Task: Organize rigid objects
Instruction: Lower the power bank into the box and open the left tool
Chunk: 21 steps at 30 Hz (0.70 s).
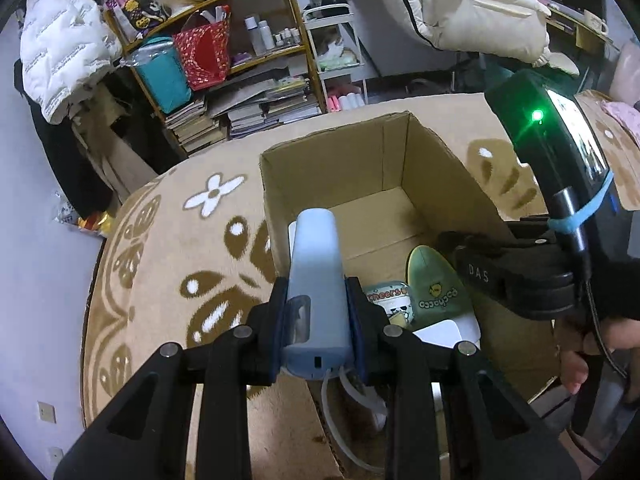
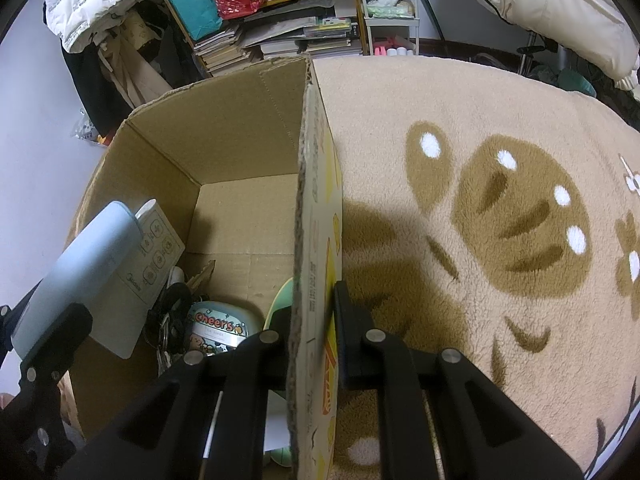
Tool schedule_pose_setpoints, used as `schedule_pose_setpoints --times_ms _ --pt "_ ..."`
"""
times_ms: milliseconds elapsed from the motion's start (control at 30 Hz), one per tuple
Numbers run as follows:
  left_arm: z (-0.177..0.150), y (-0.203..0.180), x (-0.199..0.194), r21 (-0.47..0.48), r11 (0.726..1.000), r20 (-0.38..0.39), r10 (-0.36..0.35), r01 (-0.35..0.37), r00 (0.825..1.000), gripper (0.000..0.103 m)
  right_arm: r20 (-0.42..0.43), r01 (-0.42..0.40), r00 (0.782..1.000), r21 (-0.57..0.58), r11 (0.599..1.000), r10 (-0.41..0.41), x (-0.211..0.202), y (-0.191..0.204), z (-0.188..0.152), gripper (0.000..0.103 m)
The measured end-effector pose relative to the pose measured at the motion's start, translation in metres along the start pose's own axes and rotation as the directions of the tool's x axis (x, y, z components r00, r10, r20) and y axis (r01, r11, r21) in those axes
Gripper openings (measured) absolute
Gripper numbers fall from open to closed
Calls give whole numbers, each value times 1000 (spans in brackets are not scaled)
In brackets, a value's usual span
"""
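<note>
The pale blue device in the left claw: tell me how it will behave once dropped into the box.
The pale blue device looks rigid: it keeps its shape between the left claw pads. Its smooth rounded body may slip or roll. The thin cord hanging from its base looks floppy and might snag on the cardboard box rim.

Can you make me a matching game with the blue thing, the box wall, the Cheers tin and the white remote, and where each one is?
Things:
1. pale blue device
2. cardboard box wall
3. Cheers tin
4. white remote

Places:
A. lying on the box floor
B. clamped in the left gripper, above the box
C. pinched in the right gripper
D. leaning inside the box against its left wall

Pairs: 1-B, 2-C, 3-A, 4-D
</note>
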<state>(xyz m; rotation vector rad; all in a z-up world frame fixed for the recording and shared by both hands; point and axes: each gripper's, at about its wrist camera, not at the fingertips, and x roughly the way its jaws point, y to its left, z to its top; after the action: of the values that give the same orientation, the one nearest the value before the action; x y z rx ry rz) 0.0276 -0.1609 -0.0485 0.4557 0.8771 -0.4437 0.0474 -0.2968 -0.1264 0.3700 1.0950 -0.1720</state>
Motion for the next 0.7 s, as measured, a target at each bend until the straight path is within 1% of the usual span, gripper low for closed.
schedule_pose_setpoints --times_ms 100,233,267,300,333,367,433,467,500,533,567,633,700 --pt "0 3 -8 -14 1000 13 4 -3 1000 30 0 -1 1000 -1 1000 1 -1 0 0 14" --pt "-2 3 -21 -4 1000 39 17 -17 999 32 7 -4 1000 -2 1000 4 -4 1 0 15" --pt "-3 3 -25 -5 1000 46 26 -26 999 39 11 -3 1000 -5 1000 3 -5 1 0 15" --pt "-4 4 -28 -6 999 54 34 -34 998 52 16 -1 1000 -11 1000 1 -8 1 0 15" --pt "-4 4 -33 -10 999 68 44 -43 997 58 21 1 1000 -15 1000 -1 -9 2 -1 15" --pt "-4 5 -37 -14 999 79 52 -51 996 62 25 3 1000 -18 1000 -3 -11 4 -1 15" --pt "-6 9 -45 -16 998 88 57 -55 995 66 41 11 999 -30 999 -9 -17 7 -1 15" --pt "-6 12 -48 -17 998 85 59 -58 995 71 53 12 999 -35 999 -10 -21 8 -1 15" --pt "-7 14 -50 -20 998 85 64 -62 994 79 60 13 998 -37 999 -11 -23 9 -2 15" --pt "-9 17 -54 -29 997 88 74 -72 993 83 72 14 997 -39 999 -11 -28 10 -2 15" --pt "-11 21 -58 -40 996 93 82 -79 992 89 80 13 997 -40 999 -10 -31 11 -2 19" --pt "-14 30 -65 -60 995 101 88 -82 991 95 102 15 995 -42 999 -11 -41 11 -3 30" --pt "-18 38 -73 -76 993 110 96 -88 989 100 126 -7 992 -35 999 11 -50 10 -6 51"
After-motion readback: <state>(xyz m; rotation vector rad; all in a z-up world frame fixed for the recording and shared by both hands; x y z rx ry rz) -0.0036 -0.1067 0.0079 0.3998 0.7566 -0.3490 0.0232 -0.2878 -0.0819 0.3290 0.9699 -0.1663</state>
